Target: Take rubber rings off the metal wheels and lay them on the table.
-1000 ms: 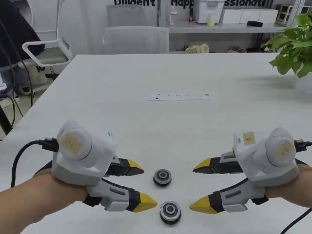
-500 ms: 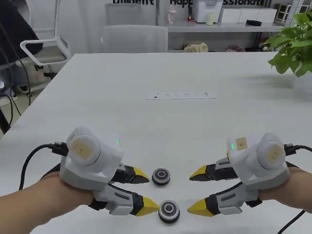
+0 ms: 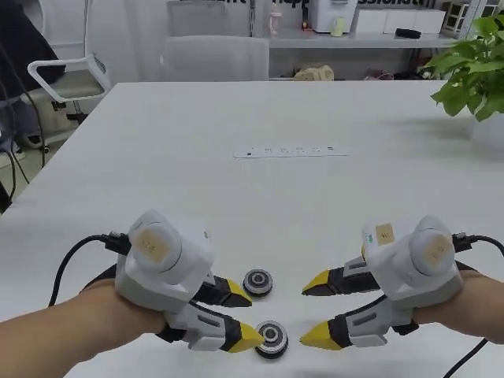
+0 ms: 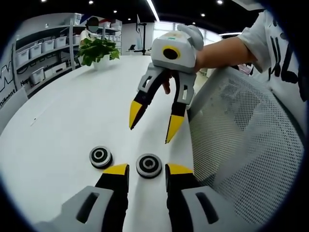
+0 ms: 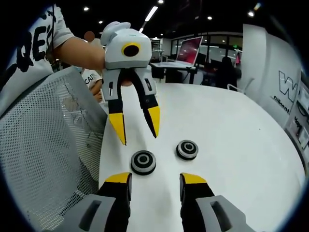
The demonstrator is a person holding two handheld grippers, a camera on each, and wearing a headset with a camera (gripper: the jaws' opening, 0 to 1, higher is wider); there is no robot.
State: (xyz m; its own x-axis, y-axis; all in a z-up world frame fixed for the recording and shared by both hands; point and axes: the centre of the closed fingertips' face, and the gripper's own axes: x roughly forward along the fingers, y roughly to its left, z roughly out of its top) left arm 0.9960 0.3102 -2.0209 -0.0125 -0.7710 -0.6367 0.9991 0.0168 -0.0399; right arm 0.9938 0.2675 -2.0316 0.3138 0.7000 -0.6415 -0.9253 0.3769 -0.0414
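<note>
While bent over the white table (image 3: 236, 189), holds the left gripper (image 3: 250, 318) and the right gripper (image 3: 305, 314) low near the front edge, yellow tips turned toward each other. Has both spread wide open, with nothing gripped in either.

Faces two metal wheels lying flat on the table between the tips: the near wheel (image 3: 272, 337) just beside the lower tip of the left gripper, the far wheel (image 3: 257, 282) just beside its upper tip. Cannot tell whether either tip touches a wheel. Leaves a clear gap from the right gripper's tips to both wheels.

Sees, in the left gripper view, the near wheel (image 4: 148, 166) just ahead of the gap between that gripper's own jaws, and the far wheel (image 4: 100, 157) off to the left. Sees, in the right gripper view, the near wheel (image 5: 143, 162) ahead of the left-hand jaw and the far wheel (image 5: 187, 150) ahead of the right-hand jaw, apart from both.

Shows a dark rubber ring (image 4: 159, 166) seated around each wheel.

Farther back on the table, has a white power strip (image 3: 282, 151) and, at the right edge, a green plant (image 3: 472, 71).
</note>
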